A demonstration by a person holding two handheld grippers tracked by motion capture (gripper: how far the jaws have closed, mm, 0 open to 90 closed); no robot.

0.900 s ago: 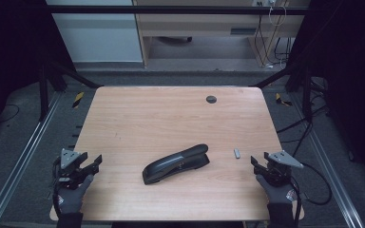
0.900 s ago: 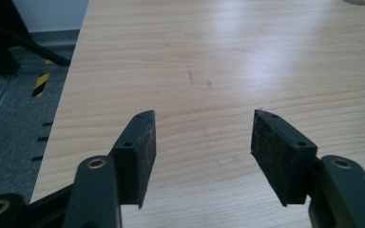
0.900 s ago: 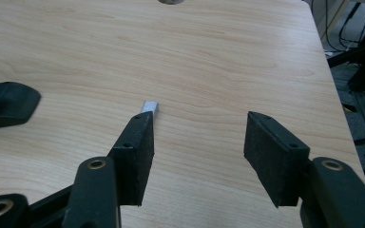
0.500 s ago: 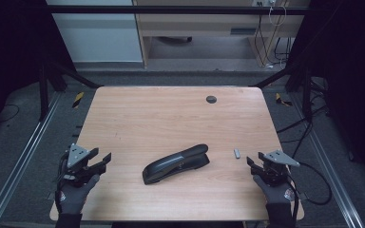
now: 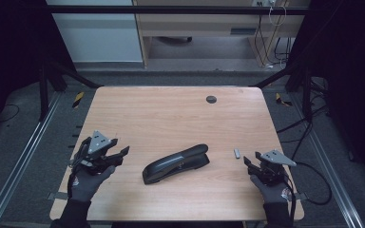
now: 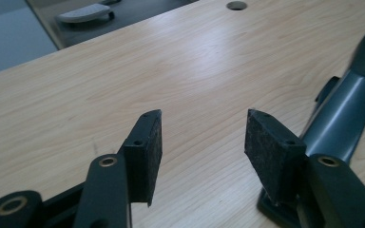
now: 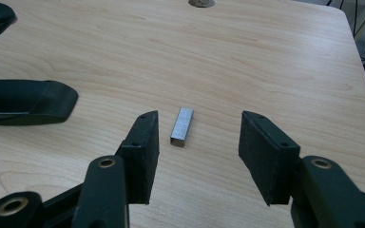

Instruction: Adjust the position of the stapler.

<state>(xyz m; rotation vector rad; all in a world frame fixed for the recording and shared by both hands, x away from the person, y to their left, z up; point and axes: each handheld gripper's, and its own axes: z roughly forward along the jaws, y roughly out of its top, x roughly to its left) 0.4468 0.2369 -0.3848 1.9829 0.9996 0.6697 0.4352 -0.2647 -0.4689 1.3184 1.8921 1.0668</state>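
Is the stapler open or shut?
Shut: the stapler lies flat on the table, its top arm down along the base.

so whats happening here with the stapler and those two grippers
A person holds a gripper in each hand over a wooden table. Both are open and hold nothing. The left gripper hovers left of the black stapler, which lies untouched mid-table. The right gripper points at a small strip of staples lying on the wood just ahead of its jaws.
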